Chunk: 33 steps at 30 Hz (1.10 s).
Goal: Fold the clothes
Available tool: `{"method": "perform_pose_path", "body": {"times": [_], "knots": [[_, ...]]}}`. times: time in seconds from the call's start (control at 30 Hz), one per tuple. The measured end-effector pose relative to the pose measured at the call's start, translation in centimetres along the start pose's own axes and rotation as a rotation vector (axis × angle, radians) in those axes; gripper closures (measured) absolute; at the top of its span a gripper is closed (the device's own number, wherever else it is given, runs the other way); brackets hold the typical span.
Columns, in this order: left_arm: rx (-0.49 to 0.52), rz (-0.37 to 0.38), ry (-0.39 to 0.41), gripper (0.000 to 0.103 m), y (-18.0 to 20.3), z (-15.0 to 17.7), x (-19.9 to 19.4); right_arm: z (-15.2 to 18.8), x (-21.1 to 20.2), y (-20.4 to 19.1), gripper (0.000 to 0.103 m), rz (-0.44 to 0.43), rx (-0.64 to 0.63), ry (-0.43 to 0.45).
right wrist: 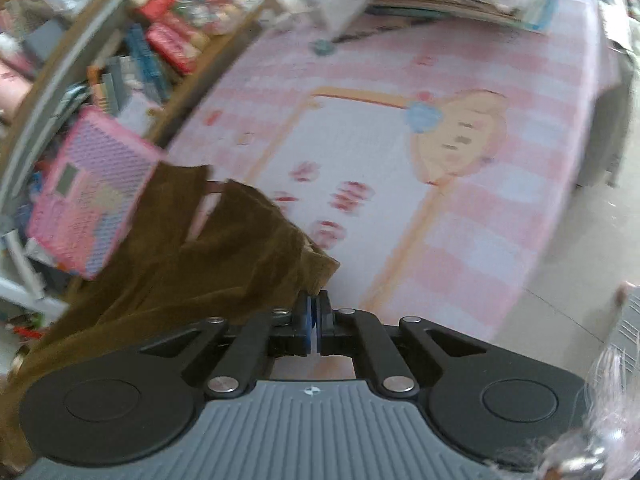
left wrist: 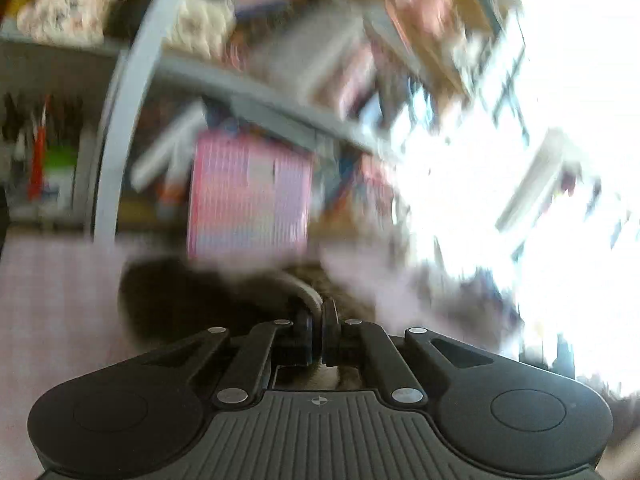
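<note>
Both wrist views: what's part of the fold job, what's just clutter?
Job:
brown garment
left gripper, shut on it
right gripper, shut on its edge
pink checked sheet

Clutter:
pink box
shelf
books

Each view sits just behind its own gripper, looking forward along the closed fingers: the left gripper fills the lower frame of the left wrist view, which faces shallowly downward toward blurred shelving close ahead. The right wrist view looks over the right gripper more steeply down onto the pink checked bedsheet. Both views share the brown garment near the fingertips, the pink box and the shelving.
</note>
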<state>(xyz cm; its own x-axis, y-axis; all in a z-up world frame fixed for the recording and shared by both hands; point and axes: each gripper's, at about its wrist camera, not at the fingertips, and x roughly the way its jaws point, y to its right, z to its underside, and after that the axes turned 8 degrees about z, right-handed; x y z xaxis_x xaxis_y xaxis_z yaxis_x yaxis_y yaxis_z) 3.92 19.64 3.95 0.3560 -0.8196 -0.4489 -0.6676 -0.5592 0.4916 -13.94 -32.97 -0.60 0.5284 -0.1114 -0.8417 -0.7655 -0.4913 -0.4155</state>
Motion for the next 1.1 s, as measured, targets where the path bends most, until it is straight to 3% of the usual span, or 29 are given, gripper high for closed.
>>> {"method": "perform_pose_path", "body": {"times": [0.1, 0.13, 0.2, 0.3, 0.43, 0.53, 0.6, 0.7, 0.8, 0.93, 1.07, 1.1], "knots": [[-0.197, -0.104, -0.156, 0.099, -3.6, 6.1, 1.1, 0.5, 0.6, 1.6, 0.100, 0.050, 0.021, -0.028], [-0.244, -0.148, -0.174, 0.100, -4.3, 7.6, 1.2, 0.7, 0.8, 1.8, 0.100, 0.060, 0.018, -0.038], [-0.312, -0.183, -0.150, 0.099, -4.7, 9.0, 0.8, 1.0, 0.9, 1.7, 0.100, 0.072, 0.003, -0.039], [-0.355, -0.181, -0.116, 0.088, -4.5, 9.0, -0.2, 0.9, 1.1, 1.3, 0.100, 0.085, -0.011, -0.033], [-0.438, -0.128, -0.046, 0.080, -4.1, 8.5, -1.7, 0.7, 1.4, 0.6, 0.096, 0.105, -0.018, -0.028], [-0.446, -0.123, 0.026, 0.073, -2.9, 7.7, -1.3, 0.9, 1.6, 0.4, 0.095, 0.114, -0.024, -0.032], [-0.394, -0.112, 0.012, 0.073, -1.9, 6.8, 0.5, 1.0, 1.7, 0.2, 0.095, 0.111, -0.036, -0.033], [-0.297, -0.159, -0.109, 0.075, -0.7, 6.6, 4.4, 1.0, 1.3, -0.9, 0.101, 0.111, -0.112, -0.016], [-0.255, -0.181, -0.206, 0.075, -0.5, 7.7, 6.5, 0.3, -0.7, -2.4, 0.101, 0.109, -0.216, 0.068], [-0.272, -0.116, -0.248, 0.074, -0.7, 8.8, 7.1, -0.7, -3.0, -1.9, 0.101, 0.129, -0.188, 0.165], [-0.254, -0.117, -0.276, 0.074, -0.4, 8.9, 7.5, -0.2, 0.5, -0.8, 0.100, 0.271, -0.233, 0.060], [-0.256, -0.115, -0.277, 0.074, -0.4, 8.9, 7.3, -0.2, 0.5, -0.6, 0.095, 0.278, -0.227, 0.064]]}}
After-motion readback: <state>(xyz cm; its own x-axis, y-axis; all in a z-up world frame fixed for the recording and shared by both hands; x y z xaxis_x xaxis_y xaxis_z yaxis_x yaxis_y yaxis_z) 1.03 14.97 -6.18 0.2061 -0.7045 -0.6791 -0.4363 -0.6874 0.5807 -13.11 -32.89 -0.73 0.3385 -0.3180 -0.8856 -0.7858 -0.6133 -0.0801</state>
